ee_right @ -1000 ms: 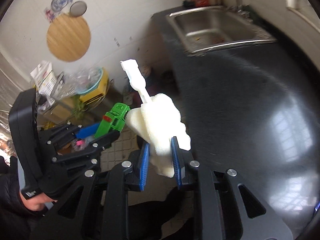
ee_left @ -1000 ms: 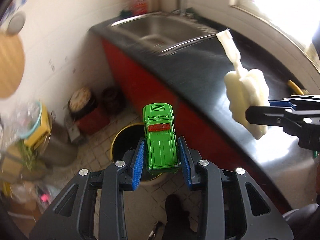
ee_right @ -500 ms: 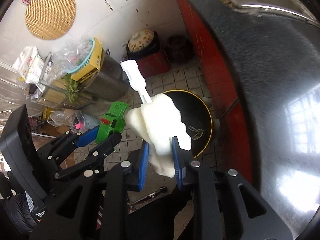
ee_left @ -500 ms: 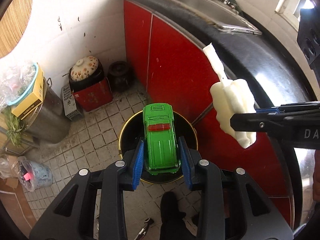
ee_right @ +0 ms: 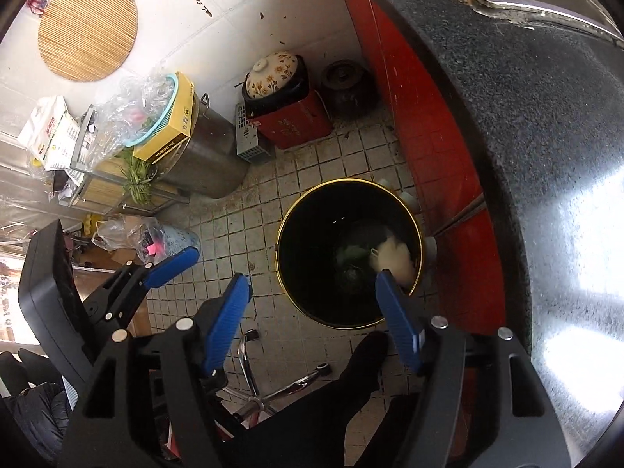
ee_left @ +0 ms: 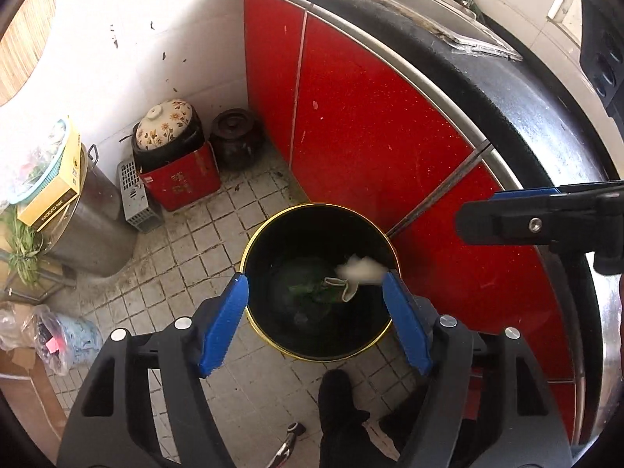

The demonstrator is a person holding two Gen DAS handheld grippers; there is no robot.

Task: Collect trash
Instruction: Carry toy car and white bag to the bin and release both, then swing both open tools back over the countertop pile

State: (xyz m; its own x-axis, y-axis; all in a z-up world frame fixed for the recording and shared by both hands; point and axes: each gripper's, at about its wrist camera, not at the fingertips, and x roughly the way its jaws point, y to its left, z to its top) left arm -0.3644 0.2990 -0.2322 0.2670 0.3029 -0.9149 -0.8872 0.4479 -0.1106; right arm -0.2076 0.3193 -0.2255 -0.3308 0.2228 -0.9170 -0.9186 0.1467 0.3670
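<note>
A black trash bin with a gold rim (ee_left: 249, 241) (ee_right: 282, 230) stands on the tiled floor by the red cabinet. Inside it lie the white foam piece (ee_left: 360, 269) (ee_right: 394, 259) and the green toy car (ee_left: 312, 292), dim at the bottom. My left gripper (ee_left: 316, 292) is open and empty, right above the bin. My right gripper (ee_right: 312, 292) is open and empty over the bin's near edge. The right gripper's fingers (ee_left: 538, 222) show at the right of the left wrist view. The left gripper's fingers (ee_right: 171, 267) show at the left of the right wrist view.
Red cabinet doors (ee_left: 370, 128) and a dark counter (ee_right: 546, 136) with a sink run along the right. A floral-lidded pot on a red box (ee_left: 171, 156), a brown jar (ee_left: 236, 136), a steel drum (ee_right: 210, 167) and plastic bags (ee_right: 148, 238) stand on the left. A dark shoe (ee_left: 339, 401) is below the bin.
Both grippers opened. The green toy car and the white foam piece dropped into the bin. The views tilted further down toward the floor.
</note>
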